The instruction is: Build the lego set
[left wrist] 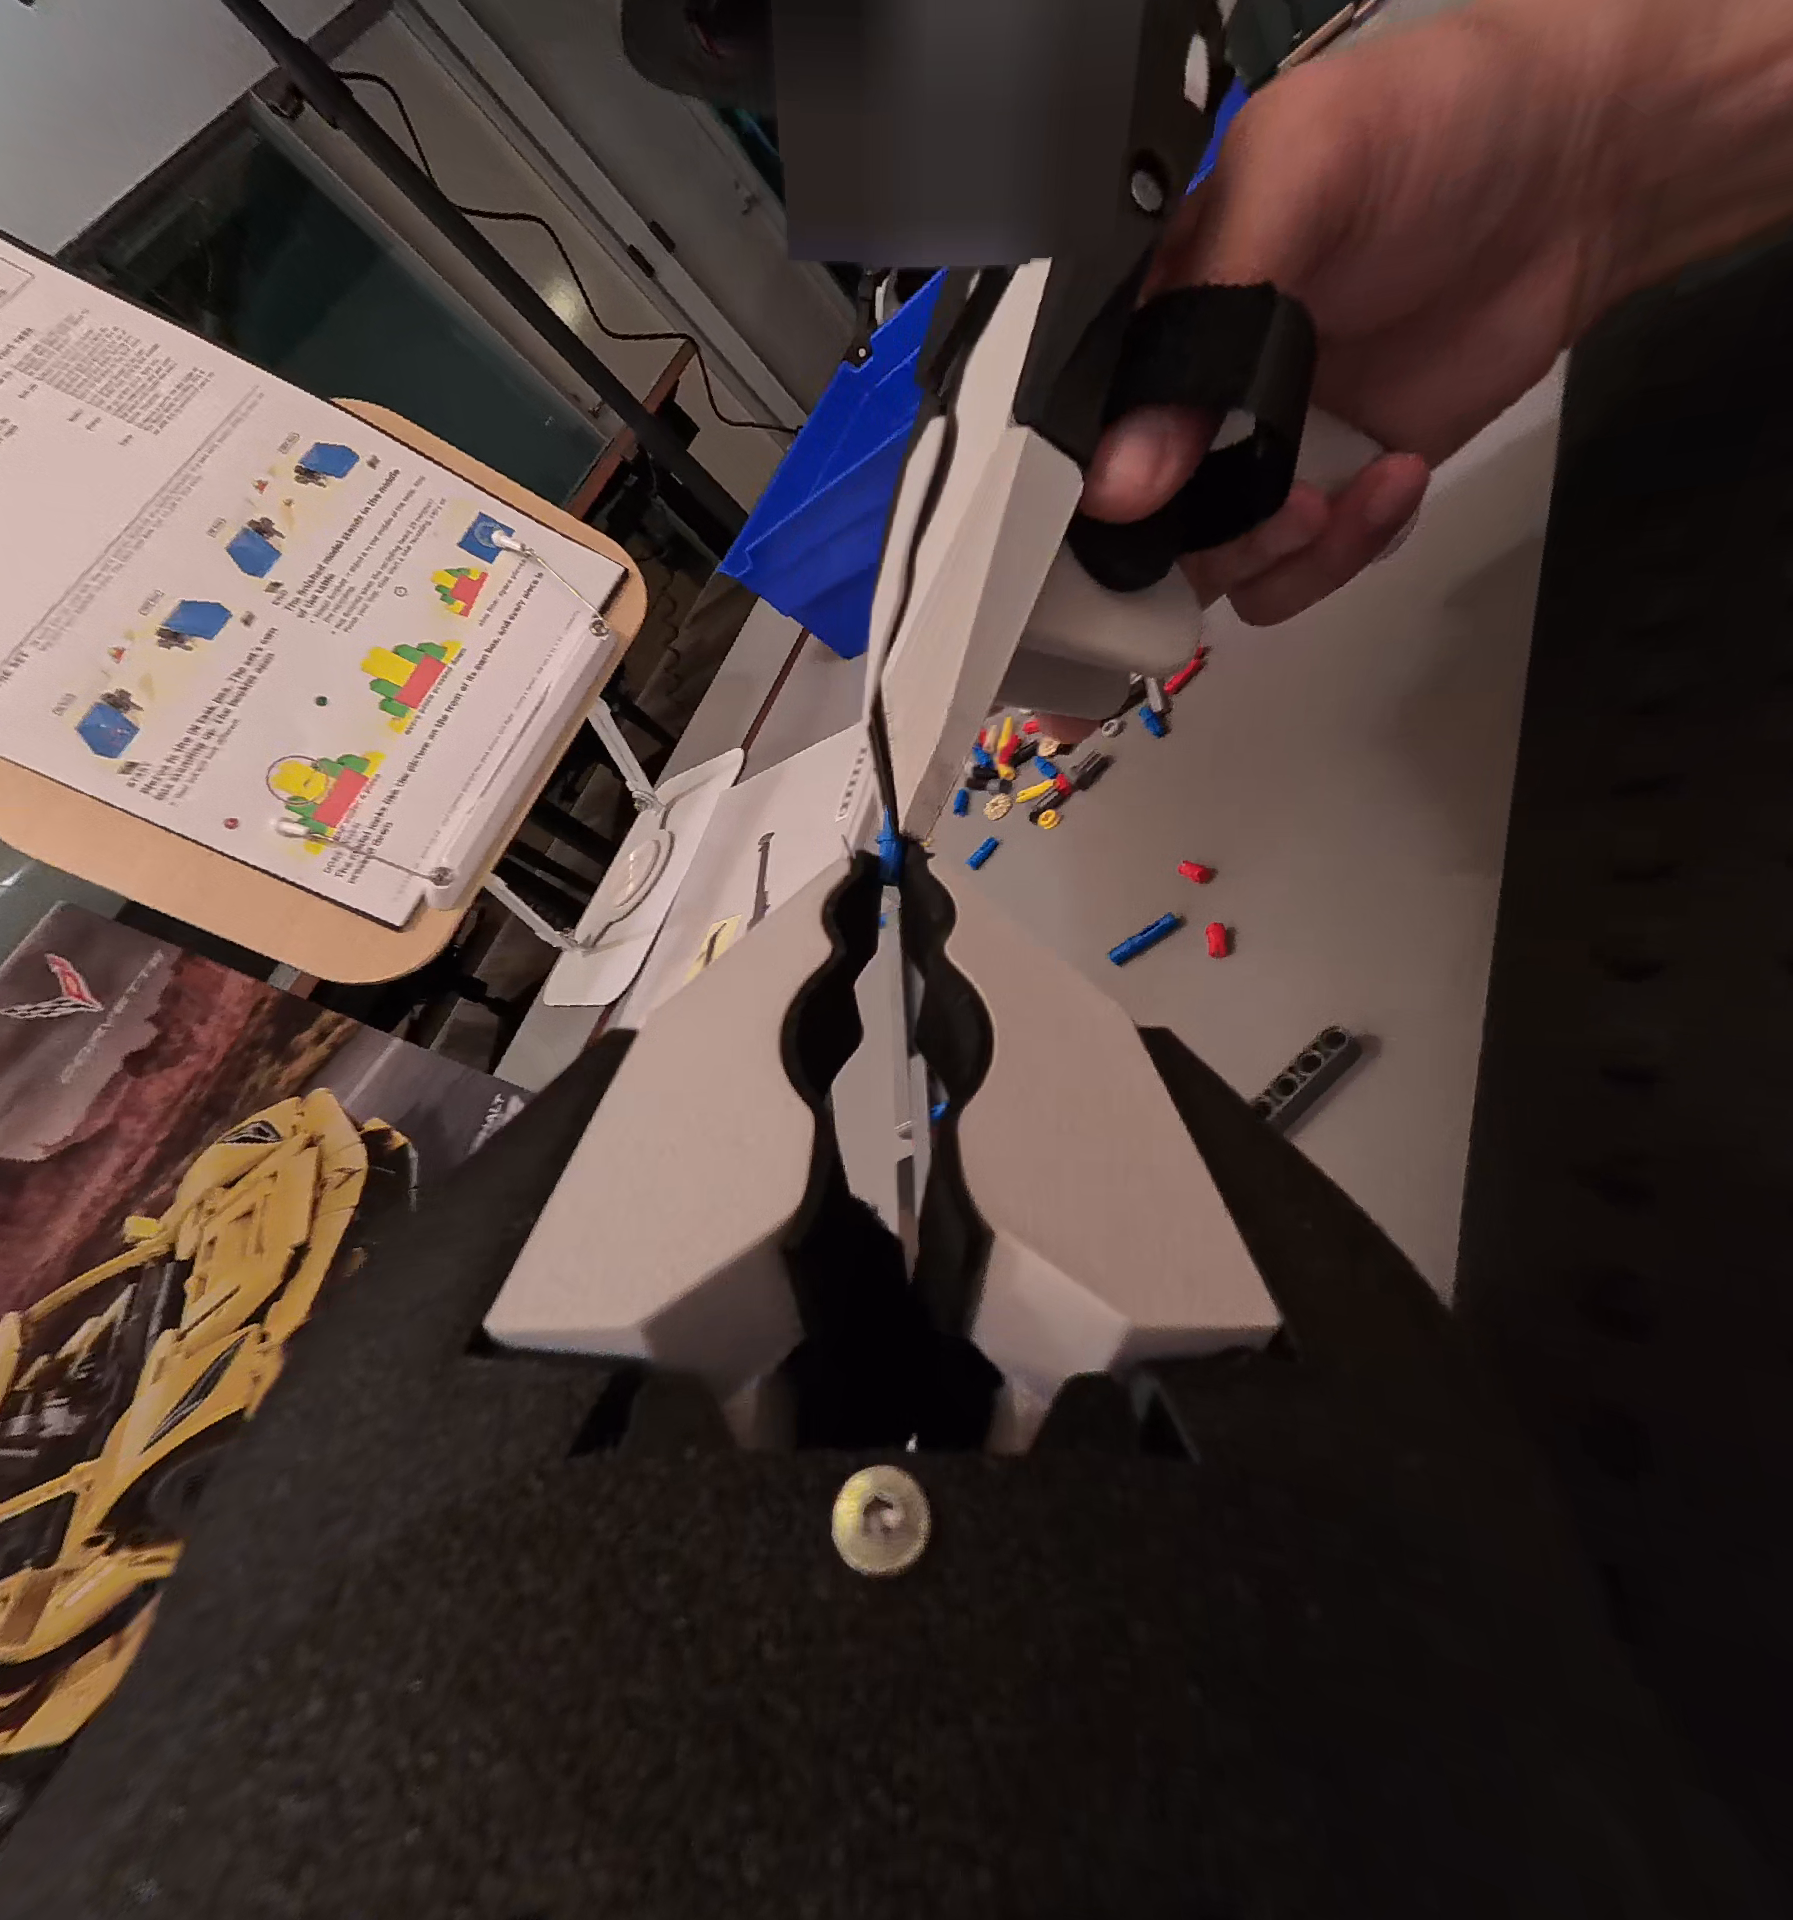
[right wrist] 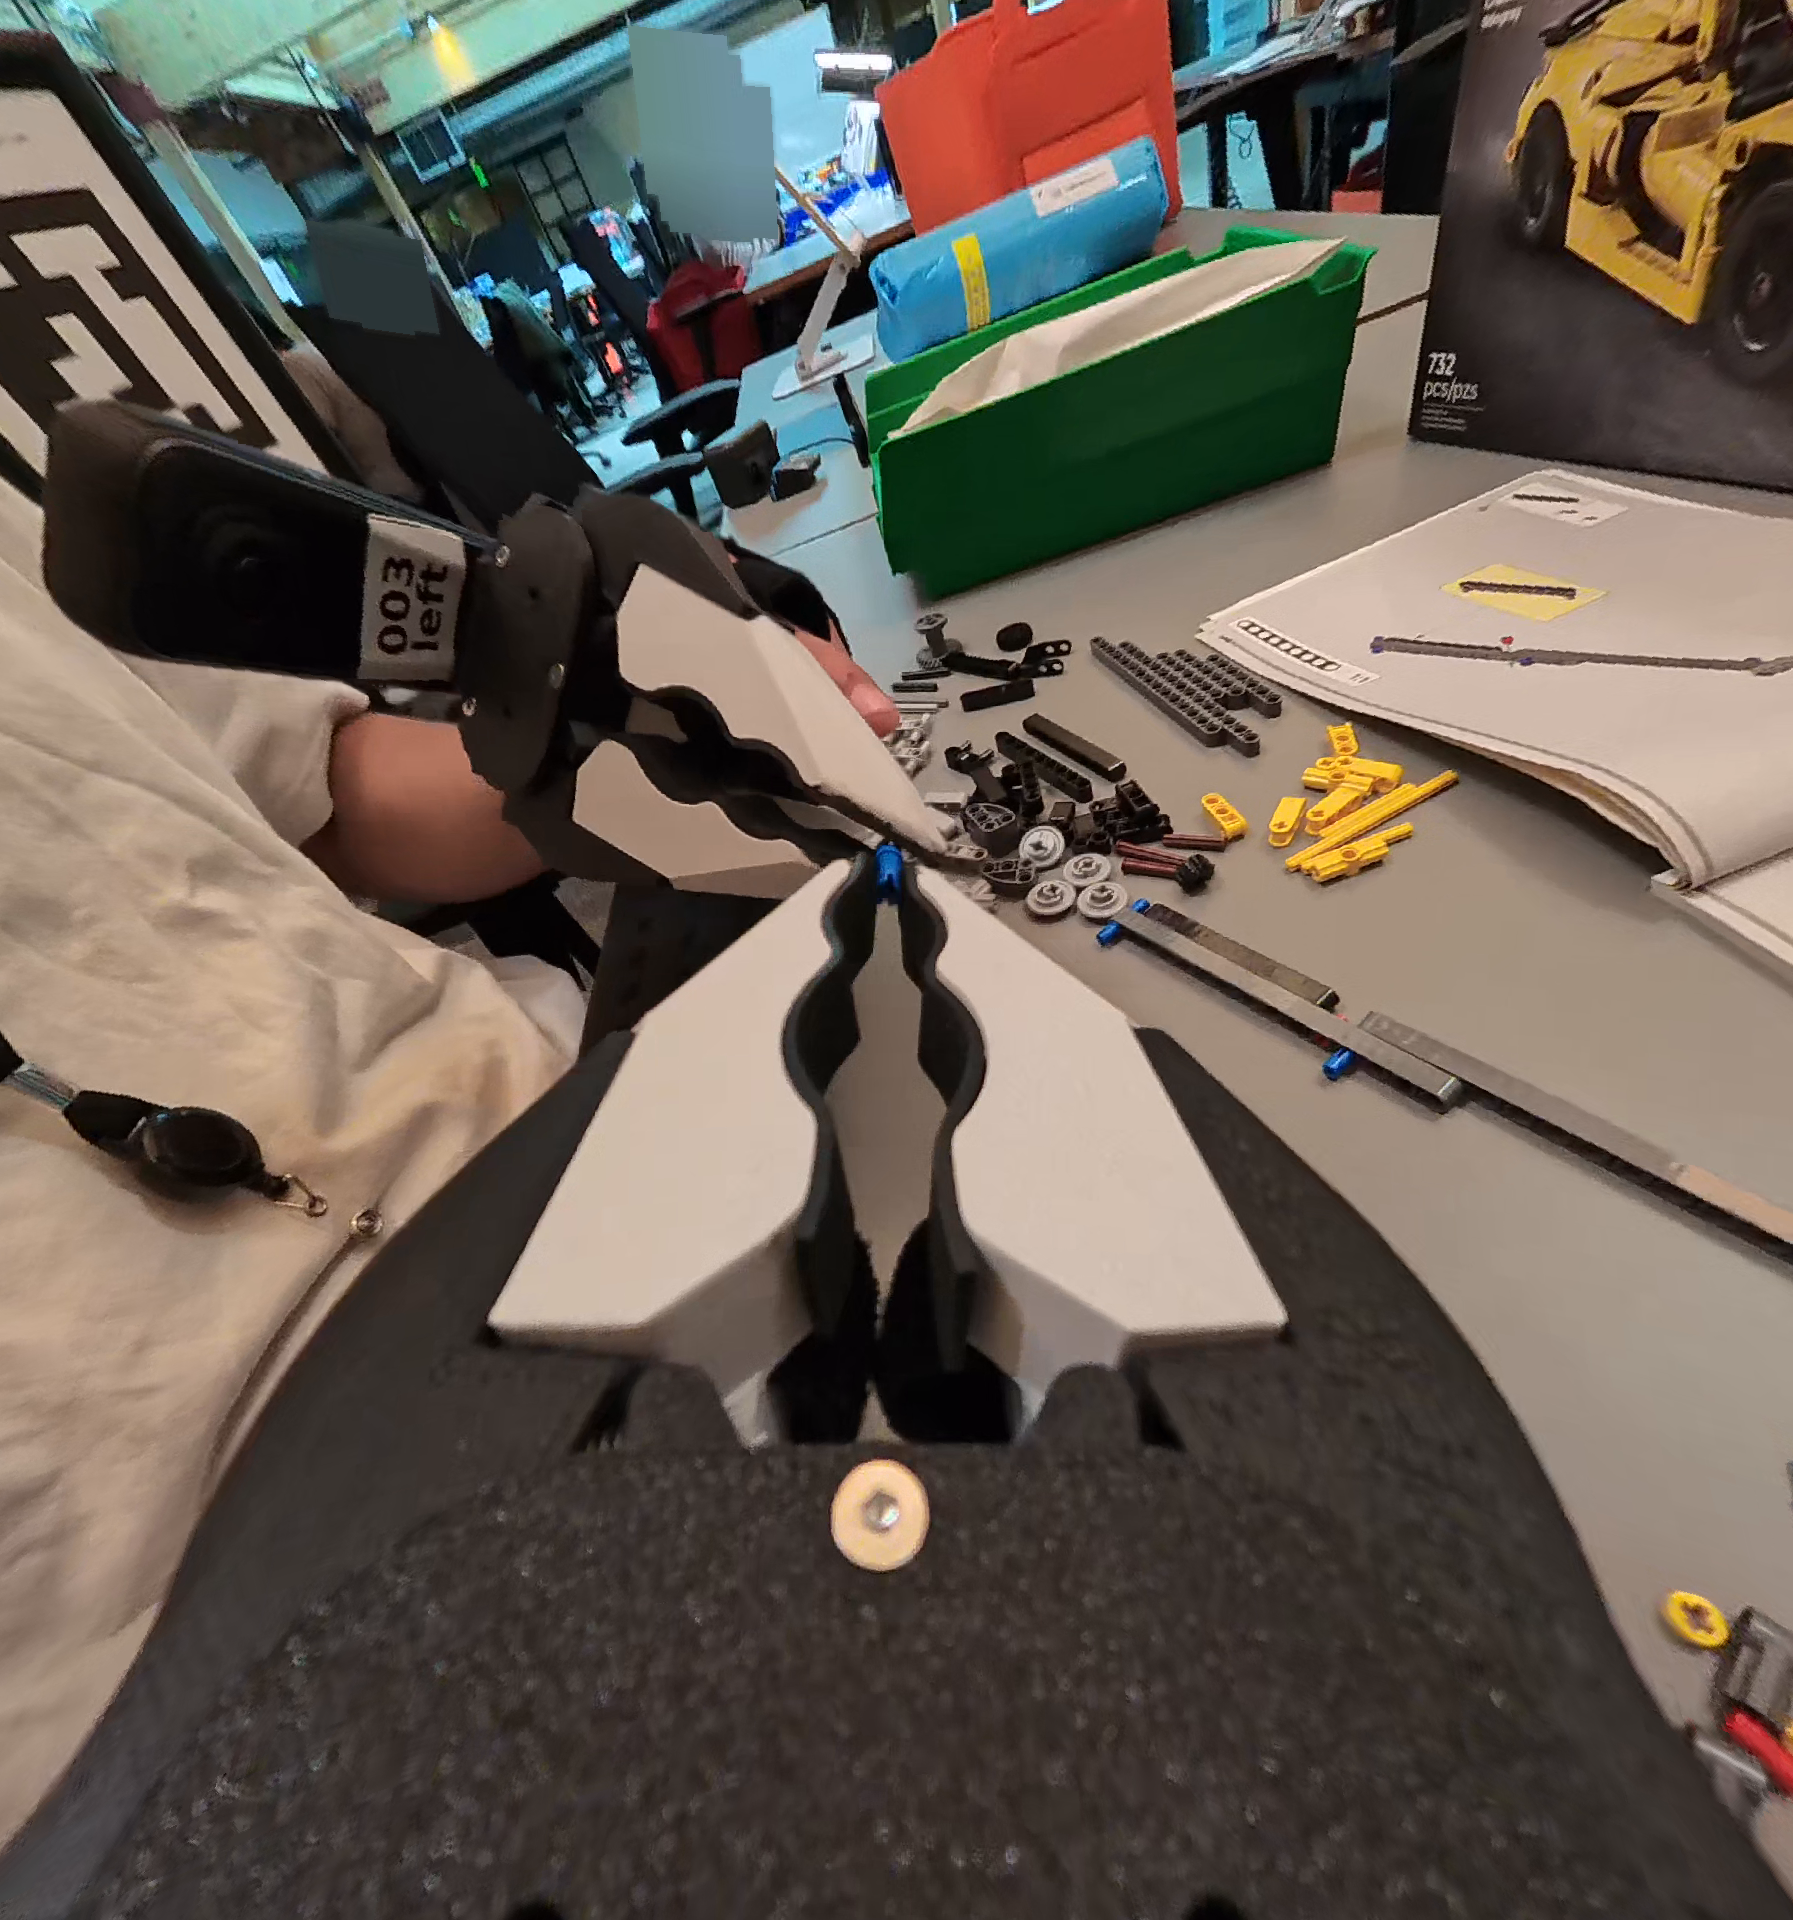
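A small blue pin [right wrist: 884, 868] sits between the tips of my right gripper [right wrist: 884, 881], which is shut on it above the grey table [right wrist: 1287, 1330]. My left gripper [right wrist: 913, 847] comes in from the left. Its nearly closed tips meet the same pin. In the left wrist view the pin [left wrist: 887, 854] lies between my left gripper's tips [left wrist: 887, 875], and the right gripper [left wrist: 902, 821] reaches down to it from above. A long grey beam assembly [right wrist: 1235, 961] with blue pins lies on the table to the right. It shows through the left jaws' gap [left wrist: 910, 1122].
Loose black pieces [right wrist: 1058, 769], yellow pieces [right wrist: 1339, 800] and small coloured pins [left wrist: 1027, 769] are scattered on the table. An open instruction booklet [right wrist: 1598, 727], the set's box [right wrist: 1650, 208], a green bin [right wrist: 1110, 447], a blue bin [left wrist: 830, 499] and a sheet stand [left wrist: 248, 582] ring the work area. My left and right fingertips are right by each other.
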`<state>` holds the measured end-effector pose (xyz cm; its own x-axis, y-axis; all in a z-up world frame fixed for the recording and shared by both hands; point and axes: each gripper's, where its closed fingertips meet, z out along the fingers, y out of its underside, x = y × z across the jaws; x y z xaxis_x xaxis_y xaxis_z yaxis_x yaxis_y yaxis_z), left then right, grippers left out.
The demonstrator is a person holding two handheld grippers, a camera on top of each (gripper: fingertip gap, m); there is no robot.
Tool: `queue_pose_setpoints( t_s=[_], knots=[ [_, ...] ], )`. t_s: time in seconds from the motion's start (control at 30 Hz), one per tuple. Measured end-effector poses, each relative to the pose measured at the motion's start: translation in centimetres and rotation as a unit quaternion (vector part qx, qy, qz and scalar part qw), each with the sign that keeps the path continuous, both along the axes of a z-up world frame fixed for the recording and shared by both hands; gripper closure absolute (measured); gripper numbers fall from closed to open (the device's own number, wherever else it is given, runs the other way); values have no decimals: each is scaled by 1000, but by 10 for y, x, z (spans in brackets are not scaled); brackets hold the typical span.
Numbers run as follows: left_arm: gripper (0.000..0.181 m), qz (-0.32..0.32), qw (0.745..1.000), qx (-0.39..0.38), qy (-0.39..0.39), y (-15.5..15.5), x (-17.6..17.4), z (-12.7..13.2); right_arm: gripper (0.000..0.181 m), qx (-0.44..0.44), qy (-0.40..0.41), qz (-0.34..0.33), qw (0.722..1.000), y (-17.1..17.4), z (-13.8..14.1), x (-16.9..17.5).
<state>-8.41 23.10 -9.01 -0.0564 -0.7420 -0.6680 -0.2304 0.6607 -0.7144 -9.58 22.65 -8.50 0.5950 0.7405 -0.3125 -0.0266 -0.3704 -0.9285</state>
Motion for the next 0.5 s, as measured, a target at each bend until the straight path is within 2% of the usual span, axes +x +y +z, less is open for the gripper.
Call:
queue_pose_setpoints(
  t_s=[0.1,0.33,0.43,0.5],
  knots=[
    [179,2,1000,-2,-5,-2,4,1,178,8,32,-5,999,-2,2,4],
    [179,-7,1000,-16,17,-7,9,-11,179,-2,46,-14,999,-5,-6,9],
    [174,-23,995,-54,80,-4,7,-30,181,12,36,-58,998,1,-8,25],
    [170,-58,984,-78,150,-2,-1,-47,181,12,0,-92,996,5,-20,39]
  ],
)
